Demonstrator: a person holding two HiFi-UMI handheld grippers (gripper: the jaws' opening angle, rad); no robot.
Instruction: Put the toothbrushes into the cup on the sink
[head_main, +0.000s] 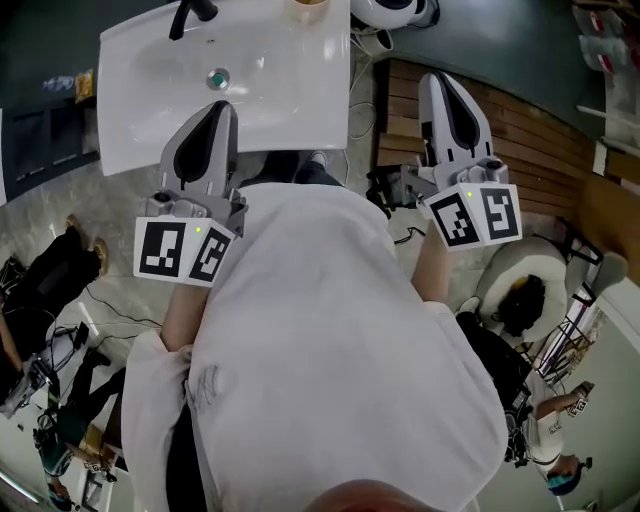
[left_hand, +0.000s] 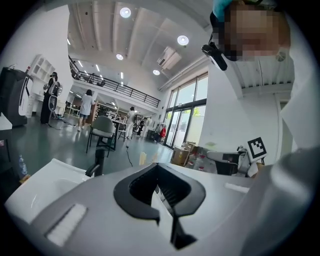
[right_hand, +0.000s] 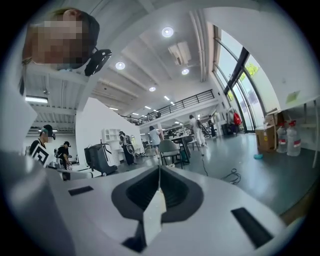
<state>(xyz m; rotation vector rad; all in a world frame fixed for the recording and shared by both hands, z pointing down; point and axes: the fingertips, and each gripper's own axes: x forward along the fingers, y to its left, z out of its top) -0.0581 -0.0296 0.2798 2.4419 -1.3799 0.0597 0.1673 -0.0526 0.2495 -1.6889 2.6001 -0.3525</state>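
**Both grippers shut & empty at the sink, no brush in sight**

We start w/ the left gripper (head_main: 218, 108): jaws pressed together, nothing btwn them. Its tip hangs over the sink's front rim, just short of the drain (head_main: 218, 77). The right gripper (head_main: 440, 82) also has its jaws pressed together w/ nothing pinched. It's off the sink's right side, well apart from the basin, over the wooden boards (head_main: 540, 140).

Moving out: the sink (head_main: 130, 100) is white and bare inside. The faucet (head_main: 190, 14) stands at its back rim. The cup (head_main: 308, 8) sits on that back rim too, right of the faucet, but the frame edge cuts it off, so we can't see what's in it. Toothbrushes: none visible anywhere, not on the sink and not in either gripper.

Our read: no carry is under way. We're btwn steps, either before a pick-up or after a drop, and we can't tell which. Next move, as we judge it: find a brush, spread one gripper's jaws & close on the handle. Then take it to the sink's back rim and lower it upright into the cup w/o knocking the cup off the edge.
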